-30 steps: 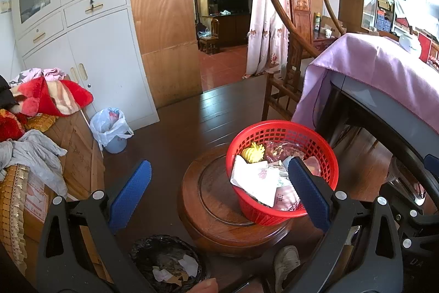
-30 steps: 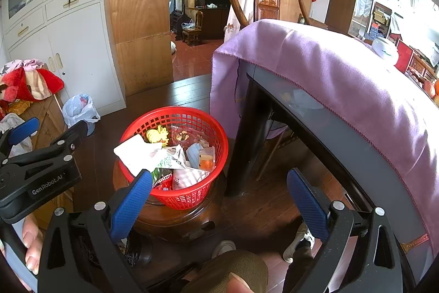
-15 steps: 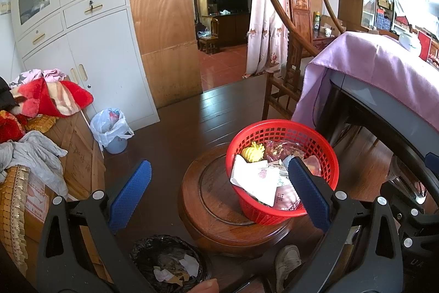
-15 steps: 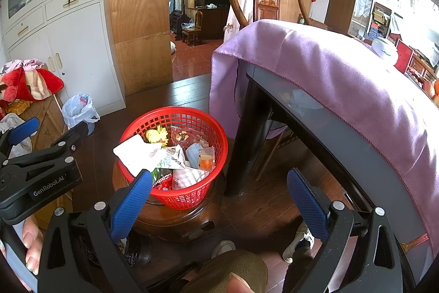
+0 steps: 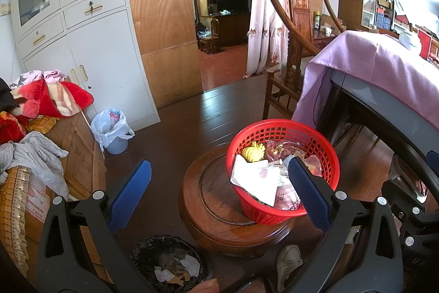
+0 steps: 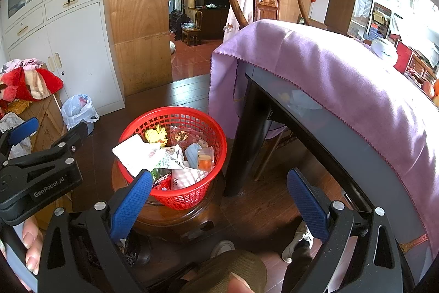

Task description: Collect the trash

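Both tongs hang above the scene, spread wide and empty. The left tongs [image 5: 216, 184] look down on a round wooden stool [image 5: 219, 210]; the right tongs [image 6: 219, 194] are beside them, over the same spot.

The trash is in a red basket [image 6: 189, 197] that stands on the stool, set toward one side of its top and not centred. A white paper [image 6: 137, 153] leans out over the basket's rim. Wrappers [image 6: 175, 159], a yellow crinkled piece [image 5: 253, 151] and a small clear pack with something orange in it [image 6: 205, 159] lie heaped inside. On the floor just beside the stool is a black-lined bin [image 5: 167, 260], already holding a few scraps.

The risks, as I judge them:
- The heap is loose, so a pinch on one wrapper may drag its neighbours over the rim onto the floor.
- The basket looks light and is off-centre; a push from the tongs could slide or tip it off the stool.
- The paper is thin and limp; a grip at its edge may tear or slip.
- The bin's mouth is low and partly hidden, so a high drop may miss.
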{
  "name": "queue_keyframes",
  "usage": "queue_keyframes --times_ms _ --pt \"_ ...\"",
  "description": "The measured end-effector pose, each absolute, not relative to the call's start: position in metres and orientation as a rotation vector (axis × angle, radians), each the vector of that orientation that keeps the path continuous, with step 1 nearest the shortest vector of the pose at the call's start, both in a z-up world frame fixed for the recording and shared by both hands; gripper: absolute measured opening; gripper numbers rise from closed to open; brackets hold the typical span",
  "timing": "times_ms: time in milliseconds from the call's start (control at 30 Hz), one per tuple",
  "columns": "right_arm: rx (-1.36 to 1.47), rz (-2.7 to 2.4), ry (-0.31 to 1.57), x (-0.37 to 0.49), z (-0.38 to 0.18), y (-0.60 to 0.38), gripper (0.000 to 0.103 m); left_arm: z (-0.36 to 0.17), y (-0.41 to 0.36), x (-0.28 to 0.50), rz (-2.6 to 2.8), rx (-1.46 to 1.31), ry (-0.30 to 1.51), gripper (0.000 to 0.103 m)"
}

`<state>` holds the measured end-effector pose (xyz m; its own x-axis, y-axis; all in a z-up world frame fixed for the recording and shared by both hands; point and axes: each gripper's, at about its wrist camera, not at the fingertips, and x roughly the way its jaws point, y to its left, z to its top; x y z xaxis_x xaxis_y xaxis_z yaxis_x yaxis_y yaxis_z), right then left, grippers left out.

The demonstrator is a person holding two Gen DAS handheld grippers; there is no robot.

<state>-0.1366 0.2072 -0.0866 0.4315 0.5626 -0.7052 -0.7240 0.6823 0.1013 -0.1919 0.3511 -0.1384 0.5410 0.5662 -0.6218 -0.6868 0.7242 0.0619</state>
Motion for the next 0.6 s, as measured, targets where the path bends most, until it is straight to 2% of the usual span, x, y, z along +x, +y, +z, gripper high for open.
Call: queue_keyframes --times_ms 600 --pt "-0.232 0.811 0.784 -0.1369 -0.086 0.2072 0.097 -0.139 0.3508 -0.1919 0.751 -0.199 0.664 0.096"
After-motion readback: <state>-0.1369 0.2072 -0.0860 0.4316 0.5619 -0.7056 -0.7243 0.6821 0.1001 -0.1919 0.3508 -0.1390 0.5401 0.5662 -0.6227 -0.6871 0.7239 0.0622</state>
